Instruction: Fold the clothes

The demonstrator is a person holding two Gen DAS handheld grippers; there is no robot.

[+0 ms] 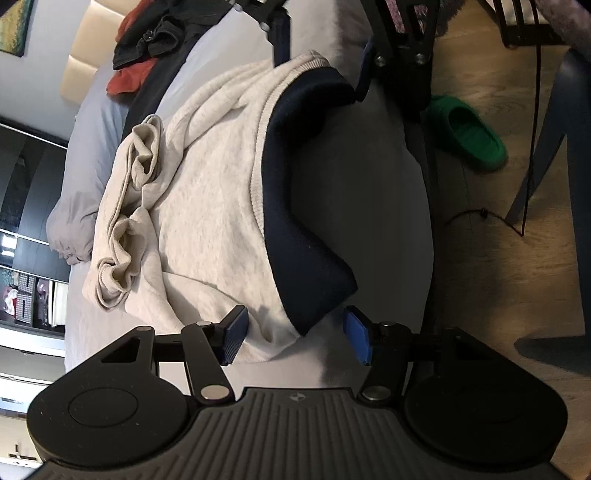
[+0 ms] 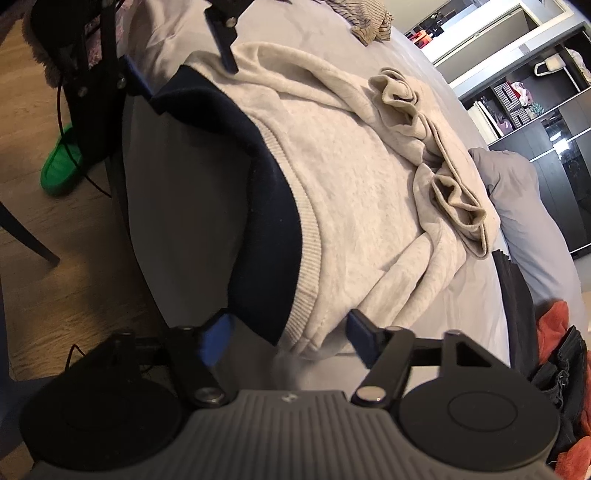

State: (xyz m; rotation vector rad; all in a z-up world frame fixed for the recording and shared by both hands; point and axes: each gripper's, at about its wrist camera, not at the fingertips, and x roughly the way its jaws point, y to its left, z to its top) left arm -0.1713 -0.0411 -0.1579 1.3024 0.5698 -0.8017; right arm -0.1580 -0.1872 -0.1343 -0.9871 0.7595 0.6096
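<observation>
Left tongs [image 1: 295, 341] and right tongs [image 2: 284, 341] each straddle a hem corner of the sweatshirt [image 1: 207, 206], pads spread, not pinching. It lies across the bed [image 1: 362, 206], hem along the edge. Its navy lining [image 1: 299, 206] hides underneath. Only the right view shows a striped garment [image 2: 369, 22], upper centre.

Two wrist fisheyes look steeply down from close above opposite corners of a cream sweatshirt [image 1: 207, 206] at the bed [image 1: 351, 192] edge, facing each other; both share the garment and green slipper [image 2: 61, 166].
</observation>
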